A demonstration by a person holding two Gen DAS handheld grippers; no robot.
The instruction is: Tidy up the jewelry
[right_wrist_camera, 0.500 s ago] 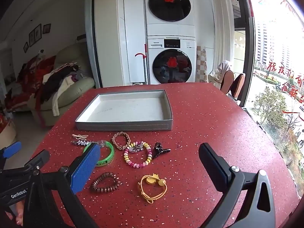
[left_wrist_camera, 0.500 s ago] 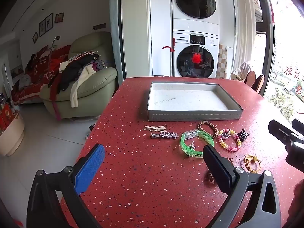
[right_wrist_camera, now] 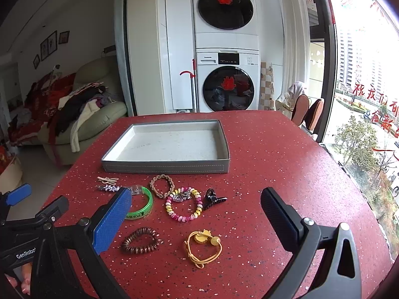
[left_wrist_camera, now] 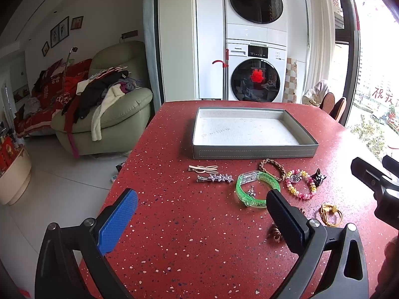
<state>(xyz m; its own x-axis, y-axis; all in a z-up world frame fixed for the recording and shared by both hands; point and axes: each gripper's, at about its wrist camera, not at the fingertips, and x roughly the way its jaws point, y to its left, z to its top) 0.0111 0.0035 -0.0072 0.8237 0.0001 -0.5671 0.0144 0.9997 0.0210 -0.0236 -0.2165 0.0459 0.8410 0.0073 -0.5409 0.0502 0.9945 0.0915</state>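
A grey tray (left_wrist_camera: 251, 152) (right_wrist_camera: 164, 168) with a white floor stands empty on the red speckled table. In front of it lie a gold hair clip (left_wrist_camera: 203, 168), a star clip (left_wrist_camera: 215, 178), a green bangle (left_wrist_camera: 256, 191) (right_wrist_camera: 142, 209), a brown braided bracelet (left_wrist_camera: 273, 168) (right_wrist_camera: 162, 185), a pink-yellow bead bracelet (left_wrist_camera: 300, 184) (right_wrist_camera: 183, 204), a black claw clip (right_wrist_camera: 213, 198), a brown spiral hair tie (right_wrist_camera: 141, 243) and a yellow cord tie (right_wrist_camera: 203, 248). My left gripper (left_wrist_camera: 199, 214) is open, near the clips and bangle. My right gripper (right_wrist_camera: 197, 214) is open above the bead bracelet and ties.
The table edge (left_wrist_camera: 124, 174) drops off to the left toward a green sofa (left_wrist_camera: 104, 122) piled with clothes. Stacked washing machines (right_wrist_camera: 225, 57) stand behind the table. Chairs (right_wrist_camera: 309, 113) and a window are at the right.
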